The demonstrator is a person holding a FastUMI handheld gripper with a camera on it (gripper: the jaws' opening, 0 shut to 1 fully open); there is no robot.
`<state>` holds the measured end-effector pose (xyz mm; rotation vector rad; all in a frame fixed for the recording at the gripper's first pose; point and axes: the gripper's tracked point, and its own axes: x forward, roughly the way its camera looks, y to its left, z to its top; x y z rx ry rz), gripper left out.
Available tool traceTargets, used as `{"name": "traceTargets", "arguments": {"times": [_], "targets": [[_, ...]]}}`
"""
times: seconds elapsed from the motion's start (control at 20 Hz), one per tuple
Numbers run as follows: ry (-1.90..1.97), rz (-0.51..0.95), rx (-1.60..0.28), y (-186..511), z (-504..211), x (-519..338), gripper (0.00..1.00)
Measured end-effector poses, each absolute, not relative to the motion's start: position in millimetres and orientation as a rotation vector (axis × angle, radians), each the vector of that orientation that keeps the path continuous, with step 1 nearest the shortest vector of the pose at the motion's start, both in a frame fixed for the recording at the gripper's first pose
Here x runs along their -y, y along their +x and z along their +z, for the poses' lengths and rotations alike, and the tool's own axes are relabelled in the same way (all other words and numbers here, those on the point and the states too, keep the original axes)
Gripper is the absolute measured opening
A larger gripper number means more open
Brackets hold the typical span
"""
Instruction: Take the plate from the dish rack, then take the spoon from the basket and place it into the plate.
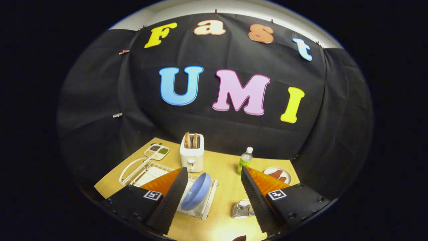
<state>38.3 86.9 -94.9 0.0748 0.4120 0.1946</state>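
Gripper view looks down from above the wooden counter, with the hand-held gripper held high, its fingers spread wide and nothing between them. The blue plate stands on edge, tilted, in the white wire dish rack, just ahead of the left finger and touching nothing but the rack. The basket, a small clear-looking one, sits beside the right finger; something pale lies in it, likely the spoon, though I cannot make it out. My guess is the first step is barely begun: the plate is untouched. The next move calls for coming down and left, lining the fingers up across the plate's raised rim, then lifting it clear of the wires. Behind stand a white toaster with bread in it, a small bottle with a green label too small to read, a divided tray and a dish of food. Square coded markers sit on both fingers.
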Motion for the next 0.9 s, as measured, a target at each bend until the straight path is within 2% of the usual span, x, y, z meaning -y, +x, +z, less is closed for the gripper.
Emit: {"name": "traceTargets", "arguments": {"times": [0.35, 0.6, 0.75, 0.85, 0.9], "targets": [[0.107, 0.167, -0.680, 72, -180, -121, 0.98], [0.049, 0.112, -0.799, 85, -233, -132, 0.97], [0.031, 0.076, -0.855, 90, -270, -137, 0.91], [0.073, 0.063, -0.893, 91, -289, -145, 0.79], [0.087, 0.061, -0.920, 90, -297, -148, 0.66]]}}
